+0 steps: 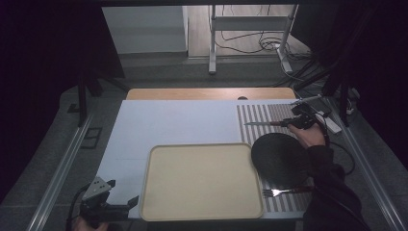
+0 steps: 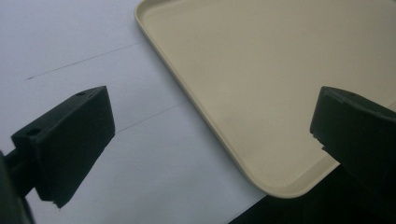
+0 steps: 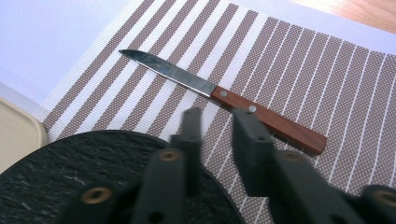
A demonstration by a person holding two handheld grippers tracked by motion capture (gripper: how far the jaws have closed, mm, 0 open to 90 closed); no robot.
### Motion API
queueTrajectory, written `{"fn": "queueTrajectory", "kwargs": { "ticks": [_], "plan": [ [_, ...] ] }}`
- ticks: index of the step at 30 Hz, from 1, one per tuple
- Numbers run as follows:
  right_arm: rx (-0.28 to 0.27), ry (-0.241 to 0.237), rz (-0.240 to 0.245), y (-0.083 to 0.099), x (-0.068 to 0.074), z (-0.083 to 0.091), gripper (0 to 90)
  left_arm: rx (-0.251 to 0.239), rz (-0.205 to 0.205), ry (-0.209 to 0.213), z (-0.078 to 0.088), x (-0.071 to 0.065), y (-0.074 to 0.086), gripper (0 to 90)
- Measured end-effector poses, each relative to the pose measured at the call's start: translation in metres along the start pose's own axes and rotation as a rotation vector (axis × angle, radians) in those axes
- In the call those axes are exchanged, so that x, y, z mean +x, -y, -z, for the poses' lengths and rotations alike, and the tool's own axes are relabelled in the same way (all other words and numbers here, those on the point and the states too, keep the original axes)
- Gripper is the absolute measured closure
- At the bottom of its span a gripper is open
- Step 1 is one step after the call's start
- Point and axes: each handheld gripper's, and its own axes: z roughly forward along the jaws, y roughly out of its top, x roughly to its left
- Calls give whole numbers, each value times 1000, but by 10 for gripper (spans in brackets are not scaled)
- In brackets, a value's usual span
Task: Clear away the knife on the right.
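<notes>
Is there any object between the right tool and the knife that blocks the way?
Nothing visible does. In the right gripper view the right tool is just before the knife, its jaws nearly together with nothing between them. The knife lies free on the striped mat; the black plate sits nearer the camera, below the jaws.

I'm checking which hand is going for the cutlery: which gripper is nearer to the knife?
Right. The right gripper hovers at the knife, its narrow jaws just short of the wooden handle. The left gripper sits across the table, at the tray's near left corner.
</notes>
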Motion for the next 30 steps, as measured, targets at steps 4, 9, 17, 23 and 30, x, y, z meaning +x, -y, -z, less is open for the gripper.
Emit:
{"fn": "queueTrajectory", "kwargs": {
  "ticks": [4,9,17,23,30],
  "plan": [
    [18,15,12,-3,-4,-7,900,1,-1,0,0,0,0,0],
    [49,44,6,-7,-8,-15,900,2,-2,-1,0,0,0,0],
    [63,112,-19,-13,-26,-33,900,5,-5,-4,-1,-1,0,0],
    [80,153,-61,-11,-51,-48,900,8,-6,-7,-1,-1,0,0],
    [106,165,-70,-8,-61,-56,900,11,-4,-11,0,-1,0,2]
  ]
}}
